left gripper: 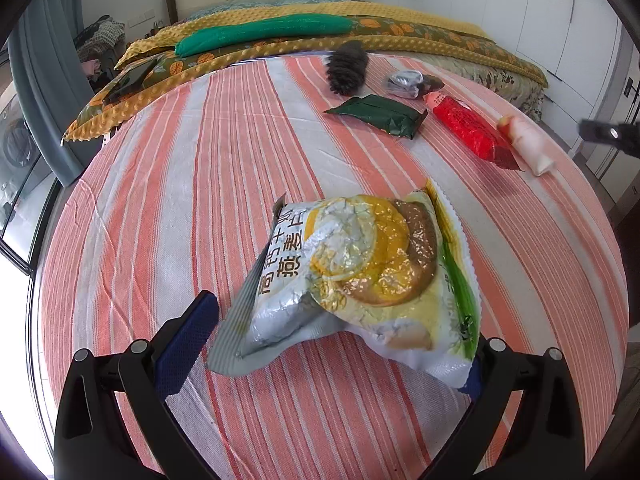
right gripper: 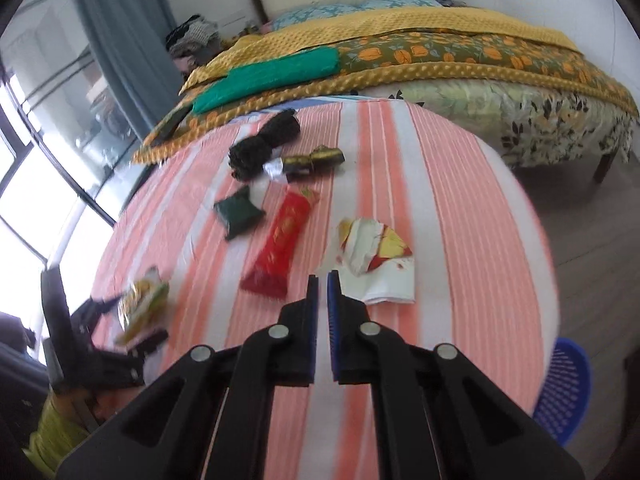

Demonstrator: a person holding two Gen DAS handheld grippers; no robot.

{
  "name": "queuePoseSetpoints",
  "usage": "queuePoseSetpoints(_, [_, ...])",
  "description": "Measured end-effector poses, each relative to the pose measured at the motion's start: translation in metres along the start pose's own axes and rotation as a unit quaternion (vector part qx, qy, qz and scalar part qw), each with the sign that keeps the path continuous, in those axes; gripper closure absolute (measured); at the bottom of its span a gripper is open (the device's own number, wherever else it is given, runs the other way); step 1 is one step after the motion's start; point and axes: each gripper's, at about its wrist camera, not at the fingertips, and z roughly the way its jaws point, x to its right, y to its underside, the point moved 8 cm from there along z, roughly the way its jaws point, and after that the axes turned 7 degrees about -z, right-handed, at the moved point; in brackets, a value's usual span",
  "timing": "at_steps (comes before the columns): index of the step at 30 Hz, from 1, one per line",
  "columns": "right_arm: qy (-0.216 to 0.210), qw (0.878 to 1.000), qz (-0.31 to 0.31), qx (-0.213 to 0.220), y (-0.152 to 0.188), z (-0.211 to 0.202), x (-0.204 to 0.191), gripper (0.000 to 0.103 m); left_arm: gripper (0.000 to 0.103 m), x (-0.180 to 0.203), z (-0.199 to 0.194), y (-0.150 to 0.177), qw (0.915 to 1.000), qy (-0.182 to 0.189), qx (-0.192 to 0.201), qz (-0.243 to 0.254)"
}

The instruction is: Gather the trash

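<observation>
My left gripper (left gripper: 340, 320) is open, its jaws on either side of a crumpled yellow-and-silver oat packet (left gripper: 360, 276) on the striped table; the right finger is hidden behind the packet. That packet (right gripper: 144, 304) also shows in the right wrist view with the left gripper (right gripper: 120, 332). My right gripper (right gripper: 322, 278) is shut and empty, above the table between a red wrapper (right gripper: 280, 240) and a torn white-yellow wrapper (right gripper: 372, 260). A dark green wrapper (right gripper: 238, 210), a black-gold wrapper (right gripper: 312, 162) and a dark brush (right gripper: 264, 144) lie farther off.
The table has a pink-striped cloth (right gripper: 440, 200). A blue plastic basket (right gripper: 564, 392) stands on the floor at its right. A bed with yellow quilt (right gripper: 440, 40) and a green cushion (right gripper: 272, 76) lies behind. A window is on the left.
</observation>
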Motion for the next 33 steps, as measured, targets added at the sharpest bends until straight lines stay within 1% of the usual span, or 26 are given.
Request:
queuePoseSetpoints(1, [-0.001,1.0,-0.009,-0.003,0.005,-0.001,-0.001,0.098,0.004,0.0,0.0,0.0,1.0,0.0,0.0,0.0])
queuePoseSetpoints(2, [0.008,1.0,-0.022,-0.007,0.011,-0.002,-0.002,0.097,0.004,0.0,0.0,0.0,1.0,0.0,0.0,0.0])
queuePoseSetpoints(3, [0.023,0.999,-0.031,-0.009,0.015,-0.002,-0.001,0.081,0.004,0.0,0.0,0.0,1.0,0.0,0.0,0.0])
queuePoseSetpoints(4, [0.04,0.998,-0.039,-0.009,0.02,-0.001,0.0,0.062,0.004,0.0,0.0,0.0,1.0,0.0,0.0,0.0])
queuePoseSetpoints(5, [0.045,0.998,-0.039,-0.005,0.023,0.0,0.002,0.026,0.004,0.0,0.0,0.0,1.0,0.0,0.0,0.0])
queuePoseSetpoints(6, [0.047,0.998,-0.036,0.006,0.025,-0.001,0.002,0.022,0.004,0.0,0.0,0.0,1.0,0.0,0.0,0.0])
queuePoseSetpoints(7, [0.05,0.998,-0.033,0.018,0.027,0.0,0.003,0.022,0.004,0.0,0.0,0.0,1.0,0.0,0.0,0.0])
queuePoseSetpoints(10, [0.066,0.997,-0.039,0.014,0.03,0.011,0.004,0.022,0.004,0.0,0.0,0.0,1.0,0.0,0.0,0.0])
queuePoseSetpoints(13, [0.083,0.993,-0.08,0.024,0.022,0.025,-0.012,0.024,0.004,0.0,0.0,0.0,1.0,0.001,0.0,0.0])
queuePoseSetpoints(14, [0.097,0.991,-0.093,0.027,0.018,0.031,-0.015,0.024,0.004,0.0,0.0,0.0,1.0,0.001,0.0,0.0])
queuePoseSetpoints(16, [0.115,0.988,-0.098,0.03,0.011,0.045,-0.015,0.025,0.004,0.0,0.0,0.0,1.0,0.001,0.0,0.0])
queuePoseSetpoints(17, [0.127,0.987,-0.095,0.029,0.006,0.055,-0.011,0.033,0.004,0.0,0.0,0.0,1.0,0.001,0.0,0.0])
queuePoseSetpoints(18, [0.133,0.986,-0.092,0.026,0.004,0.06,-0.008,0.047,0.004,0.0,0.0,0.0,1.0,0.001,0.0,0.0])
queuePoseSetpoints(19, [0.139,0.986,-0.085,0.021,0.001,0.067,-0.002,0.054,0.004,0.0,0.0,0.0,1.0,0.001,0.0,0.0])
queuePoseSetpoints(20, [0.138,0.987,-0.076,0.016,0.001,0.07,0.003,0.08,0.004,0.0,0.0,0.0,1.0,0.001,0.0,0.0])
queuePoseSetpoints(21, [0.13,0.989,-0.064,0.01,0.002,0.073,0.008,0.094,0.004,0.0,0.0,0.0,1.0,0.001,0.0,0.0])
queuePoseSetpoints(23, [0.104,0.994,-0.04,0.014,0.006,0.066,0.013,0.096,0.004,-0.001,0.0,-0.001,1.0,0.001,0.0,0.0])
queuePoseSetpoints(26, [0.056,0.998,-0.037,0.021,0.017,0.044,0.003,0.097,0.004,0.0,-0.001,0.0,1.0,0.006,0.0,-0.002])
queuePoseSetpoints(28, [0.023,0.999,-0.041,0.016,0.033,0.025,-0.008,0.097,0.004,-0.002,-0.006,0.001,0.9995,0.029,0.004,-0.01])
queuePoseSetpoints(30, [0.004,0.999,-0.047,0.006,0.048,0.012,-0.018,0.097,0.004,-0.007,-0.015,0.006,0.9975,0.067,0.008,-0.018])
queuePoseSetpoints(31, [-0.004,0.999,-0.049,-0.001,0.059,0.003,-0.023,0.097,0.004,-0.01,-0.021,0.01,0.9965,0.08,0.01,-0.022])
queuePoseSetpoints(33, [-0.012,0.999,-0.05,-0.007,0.072,-0.006,-0.029,0.097,0.004,-0.018,-0.031,0.021,0.9953,0.092,0.014,-0.026])
